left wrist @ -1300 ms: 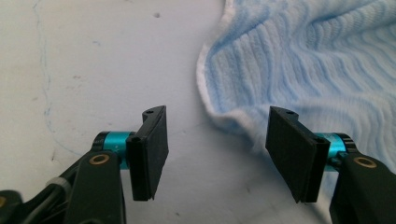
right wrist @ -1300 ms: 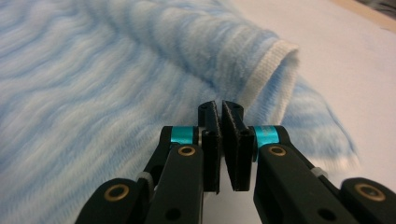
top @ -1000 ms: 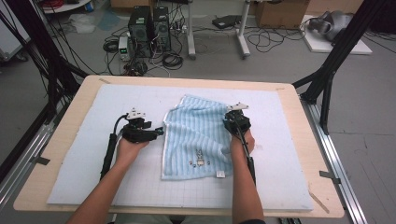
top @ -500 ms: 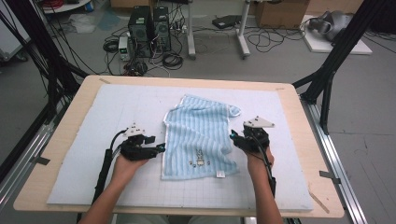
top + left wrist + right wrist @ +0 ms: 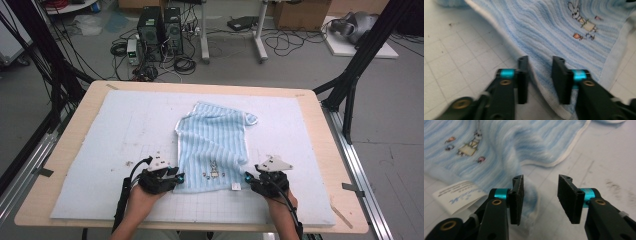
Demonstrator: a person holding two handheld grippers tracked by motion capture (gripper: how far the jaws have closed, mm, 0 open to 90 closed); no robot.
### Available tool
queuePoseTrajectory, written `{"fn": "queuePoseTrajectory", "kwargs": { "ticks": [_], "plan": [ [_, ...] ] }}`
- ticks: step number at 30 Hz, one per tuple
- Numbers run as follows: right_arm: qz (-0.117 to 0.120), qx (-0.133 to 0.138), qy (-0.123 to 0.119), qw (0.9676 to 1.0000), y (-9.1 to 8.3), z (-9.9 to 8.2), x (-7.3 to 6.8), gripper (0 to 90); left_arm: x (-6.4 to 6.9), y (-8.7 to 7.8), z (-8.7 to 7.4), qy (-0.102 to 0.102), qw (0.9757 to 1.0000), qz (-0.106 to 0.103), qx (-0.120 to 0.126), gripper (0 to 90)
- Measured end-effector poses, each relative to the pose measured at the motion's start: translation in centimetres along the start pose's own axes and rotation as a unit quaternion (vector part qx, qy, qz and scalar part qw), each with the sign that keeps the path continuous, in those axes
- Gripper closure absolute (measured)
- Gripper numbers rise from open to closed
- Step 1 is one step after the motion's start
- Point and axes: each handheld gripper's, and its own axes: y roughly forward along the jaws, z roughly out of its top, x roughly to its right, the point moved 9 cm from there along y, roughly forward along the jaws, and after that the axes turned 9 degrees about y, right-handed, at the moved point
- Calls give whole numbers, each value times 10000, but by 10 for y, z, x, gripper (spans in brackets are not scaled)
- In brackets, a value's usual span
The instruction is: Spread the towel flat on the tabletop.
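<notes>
Two grippers sit at the near corners of our blue striped towel point(image 5: 212, 147) on the padded table point(image 5: 100, 145). Left gripper point(image 5: 540, 75) has been closing astride the hem, right gripper point(image 5: 540, 197) too, neither yet pinching; a shallow bite could slip off.

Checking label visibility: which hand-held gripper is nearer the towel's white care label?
Right. The right hand-held gripper sits just beside the white care label; the left hand-held gripper is at the towel's opposite near corner.
</notes>
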Motion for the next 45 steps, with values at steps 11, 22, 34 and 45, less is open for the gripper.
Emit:
{"fn": "queuePoseTrajectory", "kwargs": {
  "ticks": [11,22,34,45],
  "plan": [
    [500,-384,-324,9975,-12,-18,-25,847,-6,-18,-13,-272,9996,-94,74,866],
    [582,-136,-204,9980,-37,-23,-39,683,-3,-45,-27,-555,9974,-323,321,548],
    [189,447,619,9969,12,32,1,314,-52,-33,5,-1183,9881,63,985,392],
    [-305,-68,473,9984,53,44,12,378,-77,9,10,-1166,9909,496,448,400]
  ]
}}
